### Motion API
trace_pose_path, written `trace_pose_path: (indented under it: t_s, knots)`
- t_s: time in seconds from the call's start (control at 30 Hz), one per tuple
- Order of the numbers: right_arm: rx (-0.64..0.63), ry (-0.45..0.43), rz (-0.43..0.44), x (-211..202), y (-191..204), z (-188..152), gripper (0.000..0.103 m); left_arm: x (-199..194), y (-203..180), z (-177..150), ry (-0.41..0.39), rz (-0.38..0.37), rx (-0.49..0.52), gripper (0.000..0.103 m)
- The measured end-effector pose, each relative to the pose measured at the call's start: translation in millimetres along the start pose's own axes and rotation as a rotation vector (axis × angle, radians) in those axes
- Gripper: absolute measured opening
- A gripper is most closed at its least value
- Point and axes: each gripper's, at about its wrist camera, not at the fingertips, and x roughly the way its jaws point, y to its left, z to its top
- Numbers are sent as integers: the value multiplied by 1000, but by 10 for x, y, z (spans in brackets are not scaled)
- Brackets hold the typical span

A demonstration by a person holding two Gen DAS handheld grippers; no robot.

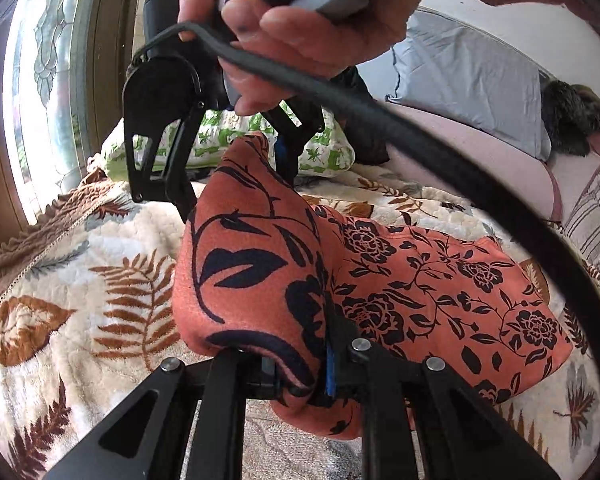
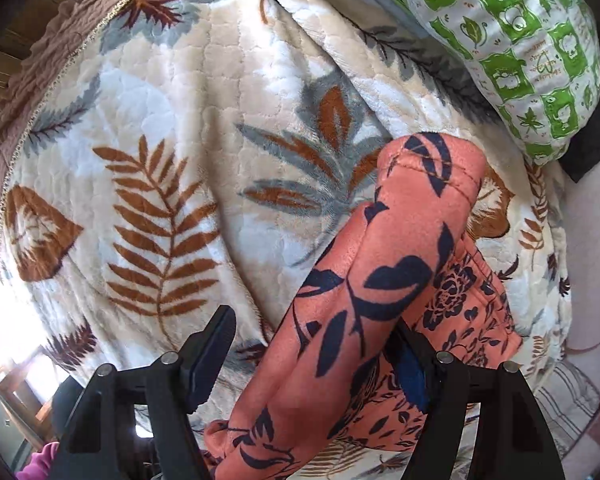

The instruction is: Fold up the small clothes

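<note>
The left hand-held gripper (image 1: 300,376) is clamped on a fold of the orange floral garment (image 1: 440,280), lifted above the leaf-print bed blanket (image 1: 100,280). The right hand-held gripper (image 2: 312,356) stands apart around the garment's hemmed end.

one orange floral garment (image 1: 420,280), two hand-held grippers (image 1: 300,376), one green-patterned pillow (image 2: 532,40)

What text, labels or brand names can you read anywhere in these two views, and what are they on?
None can be read.
Green-and-white pillow: small cursive script between the green squares, too blurred and small to make out.
Orange floral garment, leaf-print blanket, left gripper and right gripper: no text visible.
</note>
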Motion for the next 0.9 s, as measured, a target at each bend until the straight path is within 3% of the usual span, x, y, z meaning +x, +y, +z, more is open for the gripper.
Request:
trace_pose_path:
  t_s: [0.03,0.07,0.1,0.17,0.37,0.5,0.73,0.9]
  knots:
    - [6,-11,-17,5,-45,-56,72,-22,-42,-13,-12,6,21,15]
    - [29,-38,-21,-12,-127,-127,47,-38,-85,-22,-21,8,41,15]
    - [55,-58,-32,-32,-235,-203,31,-53,-128,-30,-25,-2,54,15]
    - [90,-116,-12,-103,-498,-401,25,-79,-206,-29,-41,-15,77,15]
    - [206,-317,84,-244,-1330,-1184,18,-271,-656,43,-101,-127,212,15]
    - [304,-428,206,-175,-1906,-1713,18,-275,-1118,60,-130,-218,295,15]
    - [444,-508,359,462,-2906,-2268,18,-10,-2117,24,-72,-312,441,15]
    - [505,-564,501,1047,-3456,-2469,18,254,-2630,-195,-22,-299,550,16]
